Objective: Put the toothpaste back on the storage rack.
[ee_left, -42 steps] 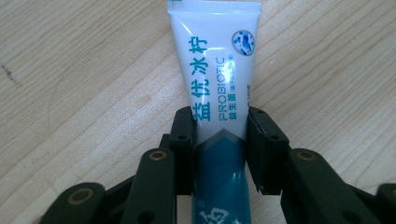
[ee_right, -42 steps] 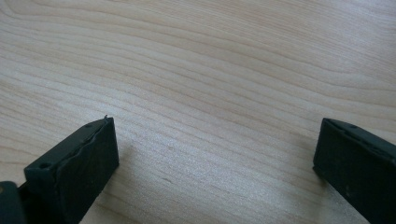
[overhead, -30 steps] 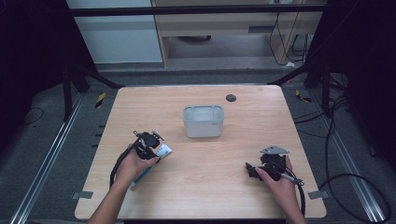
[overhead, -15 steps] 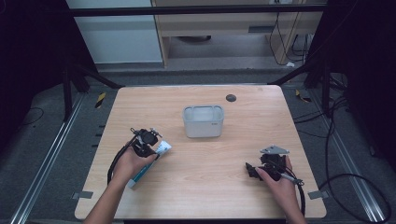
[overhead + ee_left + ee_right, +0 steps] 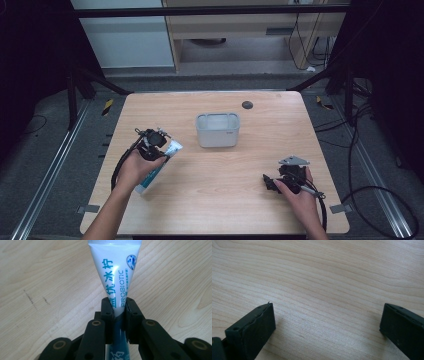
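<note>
Only obstacles: grey tub [image 5: 217,130] at frame center, small dark disc [image 5: 247,105] above-right; rest of table [image 5: 280,210] open.

- Toothpaste tube [image 5: 117,277]: white and glossy, with teal Chinese characters, the word PROBIOTIC and a small round blue emblem; it is pinched between the two black jaws of the left gripper [image 5: 117,312], its body widening away from them toward the flat crimped end.
- In the high view the tube [image 5: 159,162] lies slantwise low over the wooden table [image 5: 220,200], passing under the left gripper [image 5: 152,142]; one end reaches just beyond the jaws, the other runs back beneath the left hand [image 5: 134,170].
</note>
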A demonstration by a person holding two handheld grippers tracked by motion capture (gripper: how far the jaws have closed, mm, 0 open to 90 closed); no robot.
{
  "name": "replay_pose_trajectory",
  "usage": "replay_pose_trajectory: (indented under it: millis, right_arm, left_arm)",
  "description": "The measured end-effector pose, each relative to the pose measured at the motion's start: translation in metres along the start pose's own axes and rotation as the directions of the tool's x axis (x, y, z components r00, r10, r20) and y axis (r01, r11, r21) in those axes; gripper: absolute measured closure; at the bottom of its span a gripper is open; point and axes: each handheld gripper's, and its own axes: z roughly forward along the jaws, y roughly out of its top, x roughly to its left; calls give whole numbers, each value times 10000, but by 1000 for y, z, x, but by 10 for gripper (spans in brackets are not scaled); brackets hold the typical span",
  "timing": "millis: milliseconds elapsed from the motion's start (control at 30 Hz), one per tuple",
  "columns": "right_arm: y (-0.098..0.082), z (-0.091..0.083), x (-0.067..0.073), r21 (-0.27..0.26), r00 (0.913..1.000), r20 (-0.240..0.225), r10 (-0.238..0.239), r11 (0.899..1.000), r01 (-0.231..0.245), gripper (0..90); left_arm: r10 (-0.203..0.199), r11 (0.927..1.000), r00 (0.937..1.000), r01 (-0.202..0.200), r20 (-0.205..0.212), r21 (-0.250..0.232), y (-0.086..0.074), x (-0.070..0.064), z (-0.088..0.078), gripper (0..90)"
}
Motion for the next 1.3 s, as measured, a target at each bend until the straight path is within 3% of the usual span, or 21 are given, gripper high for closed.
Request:
replay_pose_trajectory:
  millis: [100, 367, 500, 867, 1167, 1300]
  right_arm:
    - [0, 0, 0, -2, 10000, 3, -1, 10000, 1, 3]
    - [0, 0, 0, 5, 10000, -6, 22, 10000, -22, 3]
    - [0, 0, 0, 4, 10000, -5, 22, 10000, -22, 3]
    - [0, 0, 0, 1, 10000, -16, 38, 10000, -38, 3]
    - [0, 0, 0, 2, 10000, -16, 29, 10000, -29, 3]
    - [0, 0, 0, 6, 10000, -6, 17, 10000, -17, 3]
  left_arm:
    - [2, 9993, 10000, -5, -66, -370, 5, -2, -8, 792]
    - [216, 9967, 9997, -226, -132, -778, 18, -7, -21, 792]
    - [116, 9936, 9998, -130, -131, -1125, 24, -8, -28, 792]
    - [201, 9877, 9997, -222, -154, -1545, 39, -15, -38, 793]
    - [185, 9752, 9998, -189, -40, -2205, 50, -26, -44, 793]
    - [147, 9643, 9999, -165, -89, -2643, 54, -31, -46, 793]
